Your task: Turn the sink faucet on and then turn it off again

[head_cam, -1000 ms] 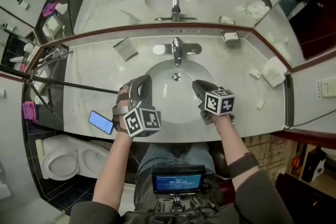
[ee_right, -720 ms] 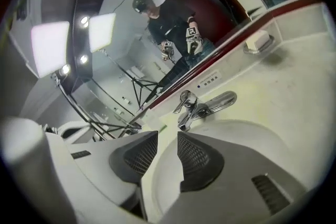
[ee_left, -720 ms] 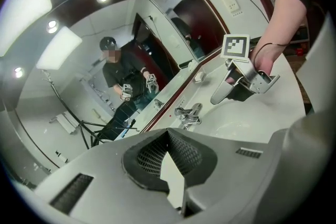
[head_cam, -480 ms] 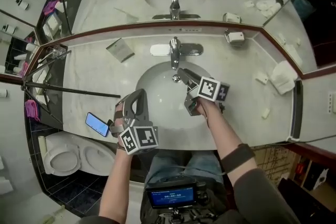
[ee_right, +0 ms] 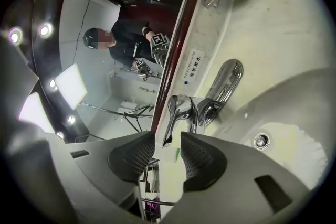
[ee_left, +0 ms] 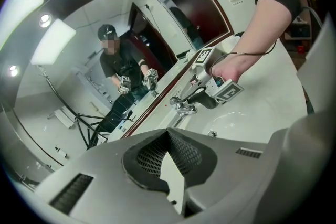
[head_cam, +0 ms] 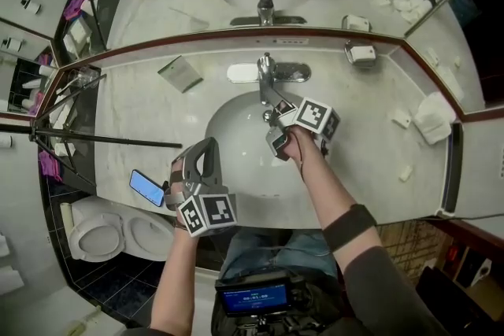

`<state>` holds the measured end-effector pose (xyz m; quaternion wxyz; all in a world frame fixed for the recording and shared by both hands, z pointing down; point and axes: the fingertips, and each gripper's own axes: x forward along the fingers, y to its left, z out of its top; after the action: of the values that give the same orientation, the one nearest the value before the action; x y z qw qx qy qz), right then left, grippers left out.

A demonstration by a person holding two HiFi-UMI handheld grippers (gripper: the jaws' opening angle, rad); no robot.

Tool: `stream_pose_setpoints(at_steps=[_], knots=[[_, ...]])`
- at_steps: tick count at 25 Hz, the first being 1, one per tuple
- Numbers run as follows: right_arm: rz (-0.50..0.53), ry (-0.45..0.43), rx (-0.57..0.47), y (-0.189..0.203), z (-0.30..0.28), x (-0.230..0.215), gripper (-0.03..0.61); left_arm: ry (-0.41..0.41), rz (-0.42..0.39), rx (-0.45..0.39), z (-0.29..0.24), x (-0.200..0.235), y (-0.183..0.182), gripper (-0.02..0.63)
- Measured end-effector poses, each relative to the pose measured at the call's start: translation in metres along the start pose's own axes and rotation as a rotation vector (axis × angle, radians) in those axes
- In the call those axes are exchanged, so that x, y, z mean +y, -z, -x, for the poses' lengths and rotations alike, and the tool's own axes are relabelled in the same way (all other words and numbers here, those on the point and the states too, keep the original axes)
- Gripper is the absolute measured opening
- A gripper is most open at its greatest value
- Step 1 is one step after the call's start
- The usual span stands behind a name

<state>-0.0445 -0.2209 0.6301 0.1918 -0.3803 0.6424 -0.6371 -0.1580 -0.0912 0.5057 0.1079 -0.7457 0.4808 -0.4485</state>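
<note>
A chrome faucet (head_cam: 266, 80) stands at the back of the white basin (head_cam: 236, 169). My right gripper (head_cam: 272, 122) reaches over the bowl to the faucet, rolled on its side. In the right gripper view, my right gripper (ee_right: 168, 147) has the faucet lever (ee_right: 176, 110) standing between its pads without touching them. Its jaws have just been opening and are open. My left gripper (head_cam: 201, 161) hangs over the basin's front left rim. In the left gripper view my left gripper (ee_left: 168, 136) is shut on nothing. No water runs.
A phone (head_cam: 148, 186) lies at the counter's front left. A soap dish (head_cam: 362, 53) and a flat packet (head_cam: 179, 72) sit by the mirror. Tripod legs (head_cam: 102, 139) cross the left counter. A folded towel (head_cam: 435, 118) lies at the right, a toilet (head_cam: 102, 236) below left.
My right gripper has travelled from the basin's front up to the faucet, rolled onto its side and opened. The left gripper has dropped slightly toward the front edge.
</note>
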Motion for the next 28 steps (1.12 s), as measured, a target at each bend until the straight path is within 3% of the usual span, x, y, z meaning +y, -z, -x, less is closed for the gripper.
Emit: stream_pose_setpoints(at_steps=[5,8,17,28], knots=[[-0.086,0.03,-0.073,-0.007,-0.017,0.002,0.118,0.01,0.005,0.011,-0.006,0.004,0.007,0.0],[-0.12,0.1,-0.114,-0.01,-0.023,-0.002,0.061,0.015,0.007,0.012,-0.009,0.007,0.01,0.0],[-0.193,0.317,-0.218,-0.013,-0.017,-0.005,0.055,0.032,0.014,0.005,-0.016,0.012,0.009,0.0],[-0.196,0.516,-0.228,-0.016,-0.017,-0.003,0.061,0.014,0.037,0.004,-0.011,0.031,0.012,0.0]])
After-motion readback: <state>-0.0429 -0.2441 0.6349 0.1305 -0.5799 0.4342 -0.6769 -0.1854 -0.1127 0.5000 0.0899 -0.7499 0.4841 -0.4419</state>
